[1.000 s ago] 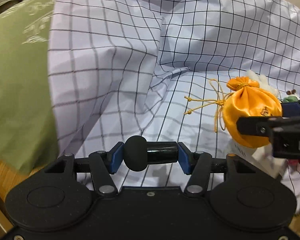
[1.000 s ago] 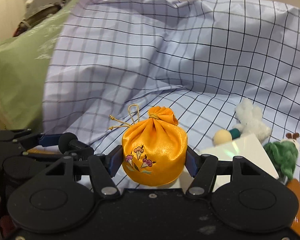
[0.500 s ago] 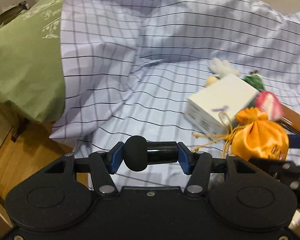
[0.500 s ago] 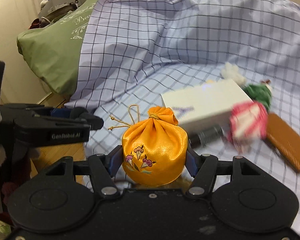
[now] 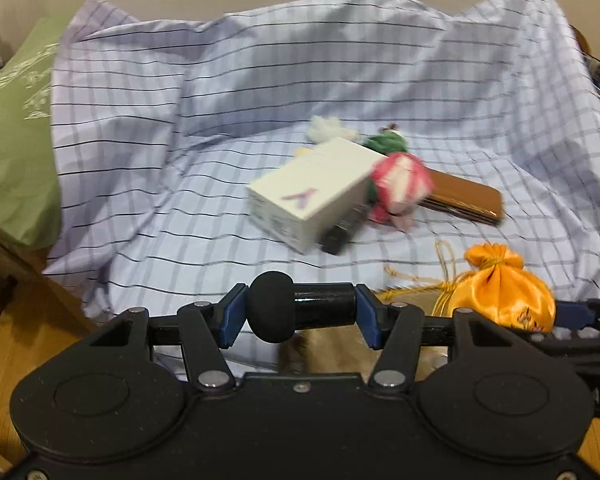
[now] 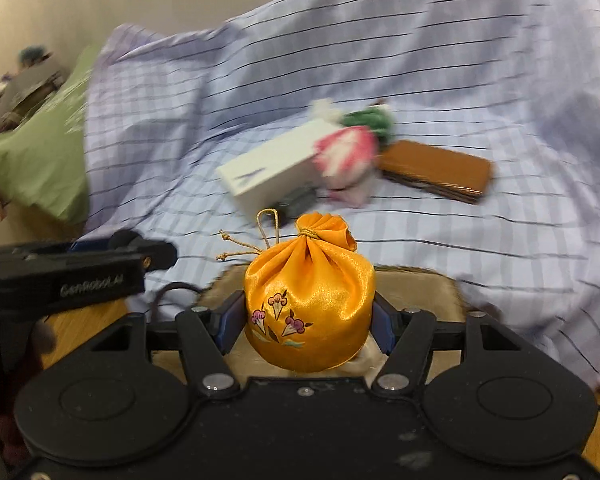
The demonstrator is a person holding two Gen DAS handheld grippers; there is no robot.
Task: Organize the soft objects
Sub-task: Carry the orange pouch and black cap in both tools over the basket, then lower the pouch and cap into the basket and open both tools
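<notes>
Starting with the left wrist view: the left gripper has its blue pads clamped on the two ends of a short black cylinder with a rounded foam-like cap, held crosswise. Its nature cannot be told. It sits above the near edge of the checked sheet, with bare wooden floor below at left. Risk: the cylinder is smooth and glossy and gripped only at its ends; any tilt or jolt could let it slide out and drop to the floor. Further up the sheet lie a white box, a pink-and-white soft toy touching it, a green soft toy, a white fluffy toy and a brown flat case. Motion blur obscures fine detail.

Right wrist view: the right gripper is clamped on the sides of the orange satin pouch, which stands upright with its gathered neck on top. Below it shows a tan furry surface, not identifiable. Risk: the satin is slippery and the filling yields, so the pouch could squirm from the pads. Its gold cord hangs loose toward the left gripper, which sits near; judged likely to snag if the two hands cross. A green pillow lies at far left.
</notes>
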